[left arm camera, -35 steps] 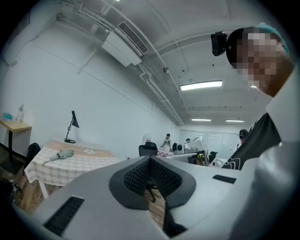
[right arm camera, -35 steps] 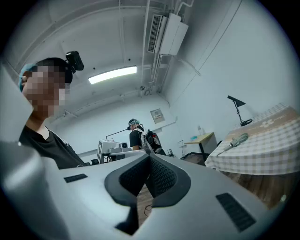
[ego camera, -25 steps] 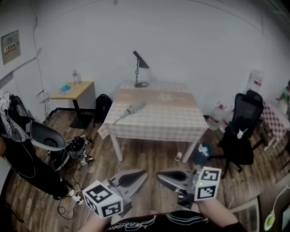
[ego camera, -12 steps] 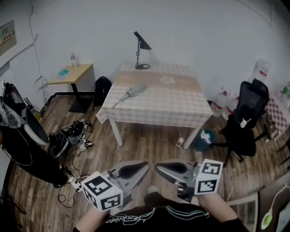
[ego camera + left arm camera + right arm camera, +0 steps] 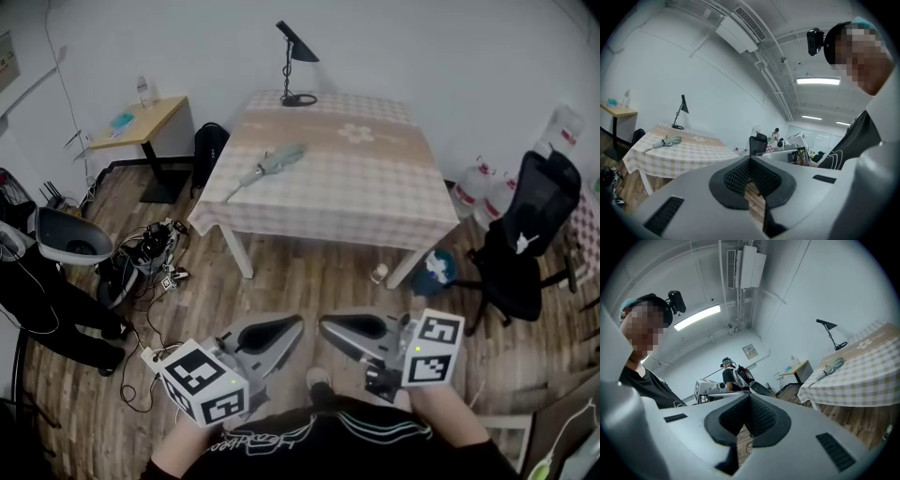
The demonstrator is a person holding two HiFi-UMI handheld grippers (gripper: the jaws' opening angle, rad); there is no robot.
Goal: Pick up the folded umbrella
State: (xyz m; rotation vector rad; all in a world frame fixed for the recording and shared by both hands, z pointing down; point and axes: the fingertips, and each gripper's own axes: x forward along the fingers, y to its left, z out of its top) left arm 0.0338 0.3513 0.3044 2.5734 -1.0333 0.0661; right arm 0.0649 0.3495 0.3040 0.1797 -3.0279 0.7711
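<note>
The folded umbrella, pale green with a light handle, lies on the left part of the checked tablecloth, far ahead of both grippers. It also shows in the left gripper view as the umbrella and in the right gripper view as the umbrella. My left gripper and right gripper hang side by side low in the head view, above the wooden floor and well short of the table. Both are shut with nothing between the pads, as their own views show: left gripper, right gripper.
A black desk lamp stands at the table's far edge. Left of the table are a small wooden desk, a black backpack and tangled cables. An office chair and water bottles stand at the right. Another person stands behind.
The table and umbrella have come closer and sit larger in the head view. Both grippers have moved forward together and sunk a little, still shut.
</note>
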